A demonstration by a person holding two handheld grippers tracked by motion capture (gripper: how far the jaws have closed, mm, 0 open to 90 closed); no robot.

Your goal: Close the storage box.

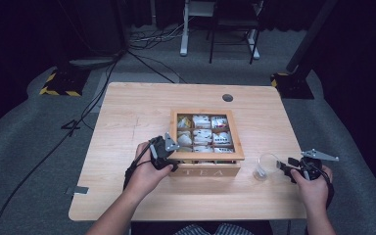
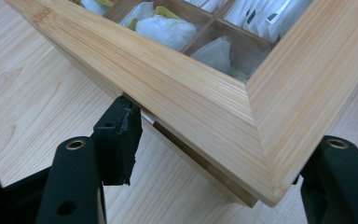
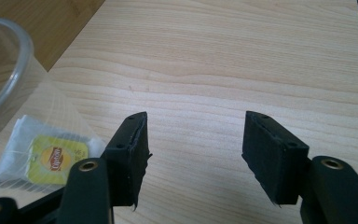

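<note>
Left tool (image 1: 162, 152): black body, grey three-cornered plate on top, black cable looping back over the hand. Right tool (image 1: 293, 169): same black build, same grey plate. Close up, both have matte black jaws with rough-edged rubber pads (image 3: 135, 154) and brass-ringed screw holes. Forearms bare; striped fabric at the waist.

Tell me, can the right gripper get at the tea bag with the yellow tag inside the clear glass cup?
Probably yes. The right gripper is open beside the clear glass cup, nothing lies between them, and the tea bag with the yellow tag sits just left of its jaws. The cup's wall may be awkward.
</note>
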